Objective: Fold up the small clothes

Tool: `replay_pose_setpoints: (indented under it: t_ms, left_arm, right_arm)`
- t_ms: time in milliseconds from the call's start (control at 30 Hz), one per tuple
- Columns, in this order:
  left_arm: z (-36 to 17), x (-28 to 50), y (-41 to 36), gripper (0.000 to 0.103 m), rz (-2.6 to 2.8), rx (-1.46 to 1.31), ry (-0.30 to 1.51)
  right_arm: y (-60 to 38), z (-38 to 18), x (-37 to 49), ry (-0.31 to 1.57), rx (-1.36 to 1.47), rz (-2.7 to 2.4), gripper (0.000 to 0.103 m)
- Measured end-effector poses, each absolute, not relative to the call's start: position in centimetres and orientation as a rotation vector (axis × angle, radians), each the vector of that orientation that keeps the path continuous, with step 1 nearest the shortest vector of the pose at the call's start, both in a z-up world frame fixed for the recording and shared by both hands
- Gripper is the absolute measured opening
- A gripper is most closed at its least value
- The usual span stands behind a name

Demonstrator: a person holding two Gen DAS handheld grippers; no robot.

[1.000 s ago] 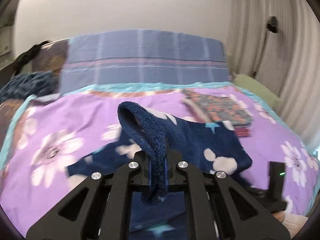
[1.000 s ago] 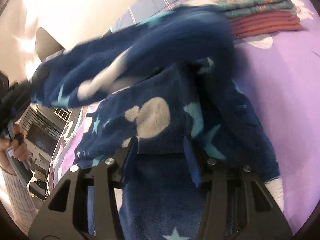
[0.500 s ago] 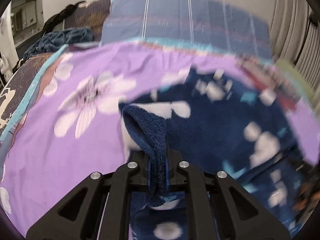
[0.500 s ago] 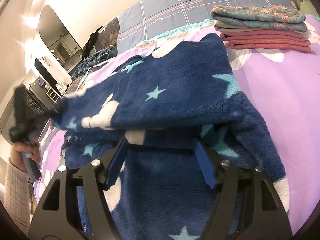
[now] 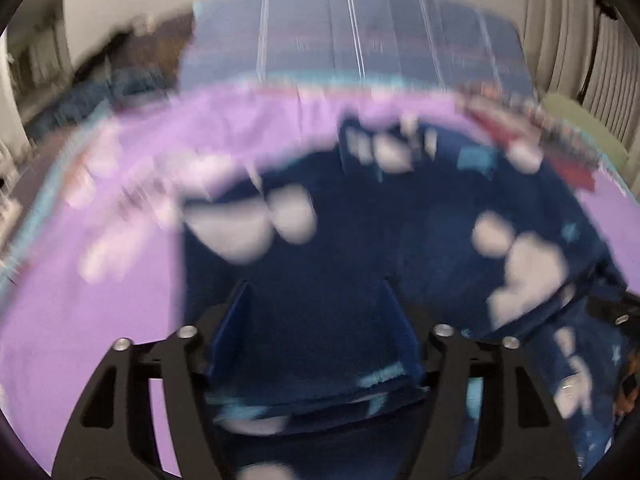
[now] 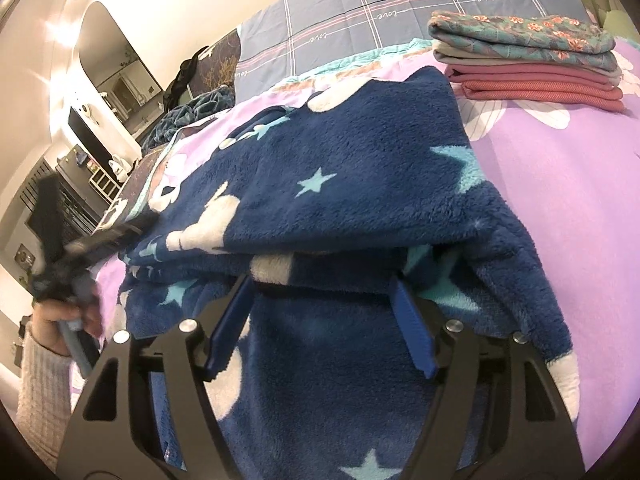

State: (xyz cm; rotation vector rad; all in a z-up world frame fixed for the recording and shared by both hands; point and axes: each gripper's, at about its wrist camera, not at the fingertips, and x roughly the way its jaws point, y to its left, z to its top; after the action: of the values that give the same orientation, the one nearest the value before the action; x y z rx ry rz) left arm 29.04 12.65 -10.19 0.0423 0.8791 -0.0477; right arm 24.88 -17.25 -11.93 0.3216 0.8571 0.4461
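Observation:
A dark blue fleece garment [image 6: 340, 184] with white shapes and teal stars lies folded over itself on the purple flowered bedspread [image 6: 560, 168]. It also shows, blurred, in the left wrist view [image 5: 380, 240]. My left gripper [image 5: 316, 292] is open and empty, just above the garment's near edge. My right gripper [image 6: 320, 284] is open, its blue fingers [image 6: 412, 332] resting over the garment's lower layer. The left gripper also appears at the garment's left edge in the right wrist view [image 6: 100, 240], held by a hand.
A stack of folded clothes [image 6: 532, 56], teal patterned on top and pink below, sits at the far right of the bed. A blue plaid pillow [image 6: 400, 12] lies at the head. Dark clothes [image 6: 192, 108] are heaped at the far left.
My left gripper laid the garment's edge down over the rest, let go and opened. The fold now lies flat. My right gripper stayed open in place.

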Motion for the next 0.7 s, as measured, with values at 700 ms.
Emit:
replay_pose_setpoints:
  t_ms: [700]
  left_arm:
    - [-10.9, 28.5, 11.7, 0.079, -0.029, 0.086, 0.836]
  right_arm:
    - [-18.0, -11.4, 29.8, 0.851, 0.013, 0.172, 0.033]
